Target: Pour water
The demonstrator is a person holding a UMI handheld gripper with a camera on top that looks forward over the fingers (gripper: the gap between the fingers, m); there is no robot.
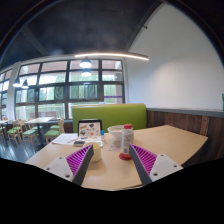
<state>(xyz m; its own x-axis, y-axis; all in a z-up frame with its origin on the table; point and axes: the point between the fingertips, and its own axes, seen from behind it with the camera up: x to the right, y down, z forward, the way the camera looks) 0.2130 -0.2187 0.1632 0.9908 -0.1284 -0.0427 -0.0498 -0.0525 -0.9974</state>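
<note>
The gripper (107,160) hangs wide open above the light wooden table (175,140), holding nothing. Just beyond and between its fingers stand a white cup (115,137) and a small clear plastic bottle with a red cap (127,139). Neither is grasped, so pouring appears not yet begun.

The gripper (111,162) had two pale grey fingers that widened toward their bases, like wedges. Each finger bore a purple pad (144,157) on its inner face, and the pads were ribbed with fine dark lines running across them. The left finger's pad (80,160) looked the same as the other. The fingers' outer faces were plain and smooth, without markings I could make out.
</note>
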